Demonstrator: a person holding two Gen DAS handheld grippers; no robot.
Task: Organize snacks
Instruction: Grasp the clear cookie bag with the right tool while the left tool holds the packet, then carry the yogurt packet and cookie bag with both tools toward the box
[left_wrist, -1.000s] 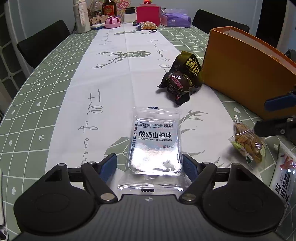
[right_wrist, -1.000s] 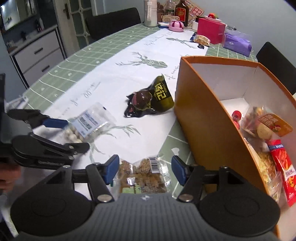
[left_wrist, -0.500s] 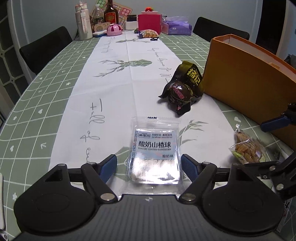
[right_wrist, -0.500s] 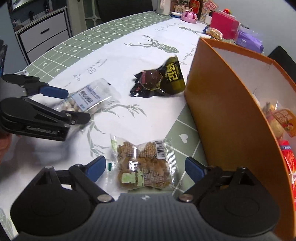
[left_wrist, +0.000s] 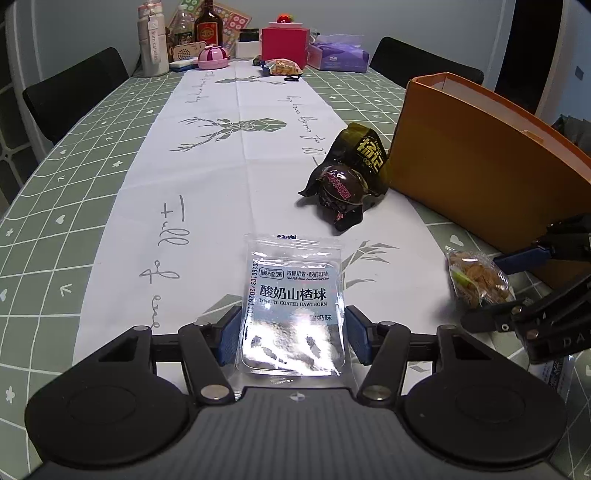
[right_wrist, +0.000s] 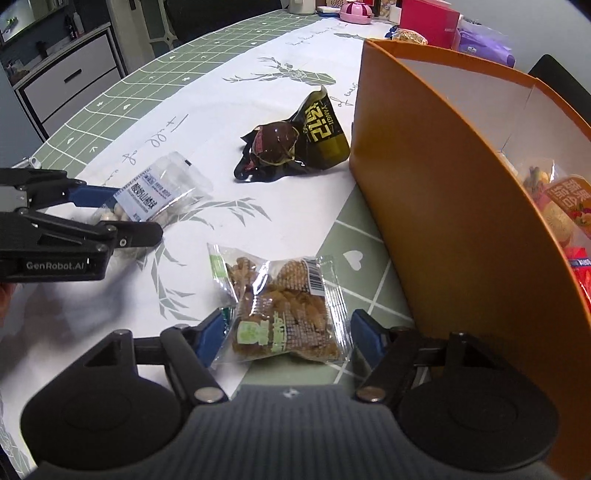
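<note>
The left gripper (left_wrist: 291, 334) has just been closing, and its blue pads now touch both sides of the clear hawthorn packet (left_wrist: 293, 310) on the table runner (left_wrist: 207, 155). The right gripper (right_wrist: 288, 332) has also been closing around the brown snack bag (right_wrist: 284, 310), its pads at the wrapper edges. Beyond both lie the dark wrappers (right_wrist: 295, 144), beside the orange box (right_wrist: 443, 206).

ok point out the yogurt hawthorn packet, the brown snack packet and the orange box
yogurt hawthorn packet (left_wrist: 293, 295), left wrist view, on its printed label
brown snack packet (right_wrist: 284, 306), right wrist view, on the clear front over the brown pieces
orange box (right_wrist: 461, 206), right wrist view, on its outer side wall
</note>
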